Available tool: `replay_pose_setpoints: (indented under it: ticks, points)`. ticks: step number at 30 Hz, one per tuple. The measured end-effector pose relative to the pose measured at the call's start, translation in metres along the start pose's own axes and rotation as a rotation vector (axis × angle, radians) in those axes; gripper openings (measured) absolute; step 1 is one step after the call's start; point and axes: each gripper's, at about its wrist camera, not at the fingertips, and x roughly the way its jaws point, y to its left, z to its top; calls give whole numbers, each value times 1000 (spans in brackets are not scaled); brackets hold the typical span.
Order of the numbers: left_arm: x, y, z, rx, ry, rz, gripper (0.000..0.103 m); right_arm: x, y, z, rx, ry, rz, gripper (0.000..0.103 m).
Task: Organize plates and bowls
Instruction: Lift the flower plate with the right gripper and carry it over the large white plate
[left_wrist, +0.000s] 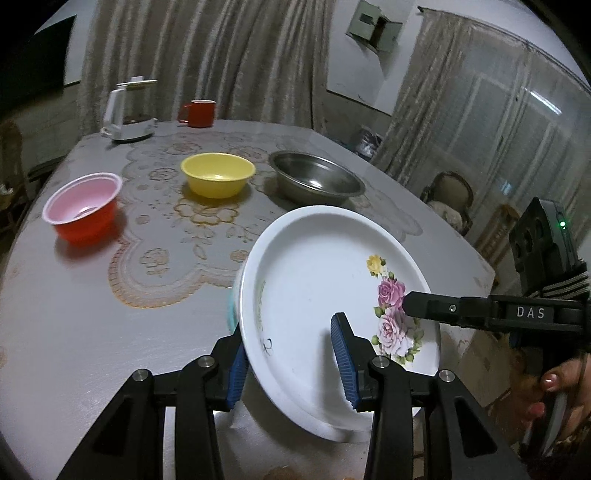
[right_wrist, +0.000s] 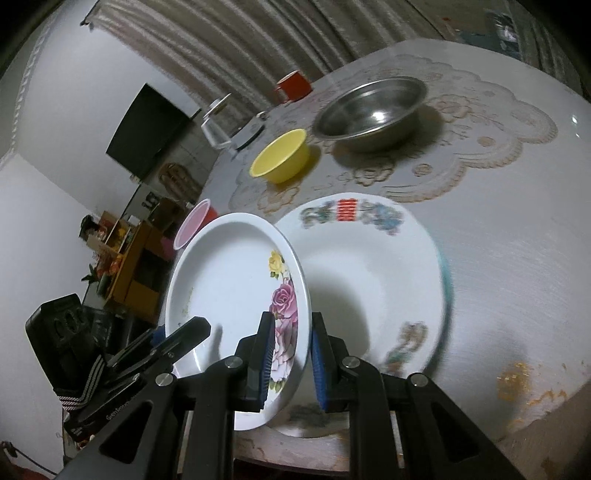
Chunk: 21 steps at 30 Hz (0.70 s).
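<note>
Step in hand: rose plate (right_wrist: 236, 280) held tilted by both tools above the counter (left_wrist: 74, 350), over the patterned plate (right_wrist: 373, 280) — judged to be a stacking move.
Left tool (left_wrist: 293, 363): blue pads on either side of the rose plate's near rim, one under, one on the inner face; pinching the plate.
Right tool (right_wrist: 291, 363): jaws nearly pressed together, pinching the flowered rim of the same plate.
Patterned plate: flat on the counter near the front edge, partly hidden behind the tilted one; nothing seen on it.
Next move, judged: level the rose plate, lower it concentric onto the patterned plate, then release both tools together — an uneven release could let it slide.
Red bowl (left_wrist: 83, 206): upright, pink inside, empty.
Yellow bowl (left_wrist: 218, 179): upright on the lace mat, empty.
Steel bowl (left_wrist: 316, 181): just beside the yellow one, empty.
Bowls' status: three apart in a row, not yet nested.
Far end: red mug (left_wrist: 199, 112) and kettle (left_wrist: 129, 110); contents not visible.
</note>
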Motion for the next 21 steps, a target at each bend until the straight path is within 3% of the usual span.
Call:
replay_pose_setpoints:
  ticks: [21]
  points:
    - [42,-18,0,36,125,-6,46,-2,-29,4,45,15,-113,21]
